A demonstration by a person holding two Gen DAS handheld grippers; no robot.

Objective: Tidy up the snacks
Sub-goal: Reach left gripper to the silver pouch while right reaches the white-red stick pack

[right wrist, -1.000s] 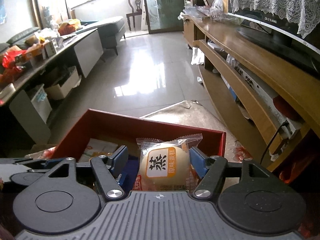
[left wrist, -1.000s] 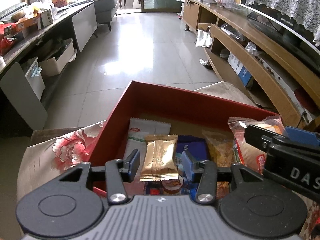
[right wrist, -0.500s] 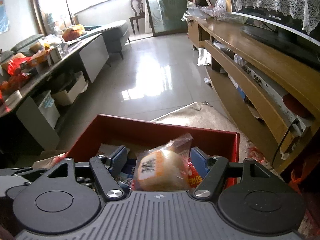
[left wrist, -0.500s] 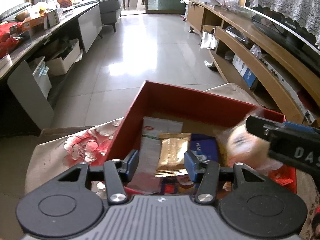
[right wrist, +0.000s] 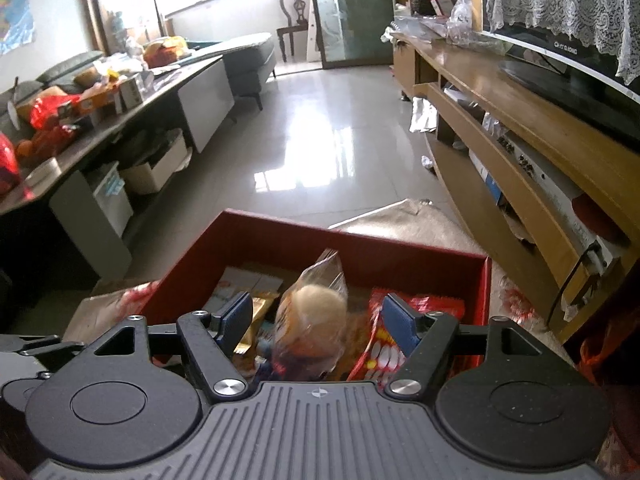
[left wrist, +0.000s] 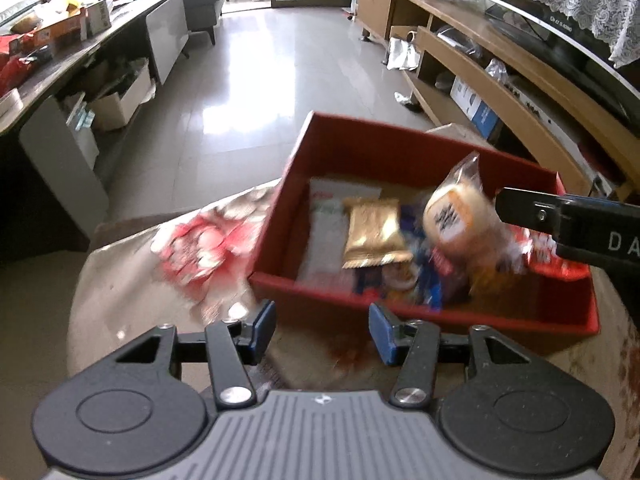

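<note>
Both rigs looked alike: the left gripper [left wrist: 322, 330] and right gripper [right wrist: 316, 318] showed black linkage arms, blue pads, silver screws, a ribbed grey housing.

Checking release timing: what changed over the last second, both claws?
Right claw let go of the wrapped bun; it tipped into the red box, jaws opening wide of it. Left claw released the gold packet, pulled back outside the box, jaws opening on nothing. Box and other snacks stayed put.
</note>
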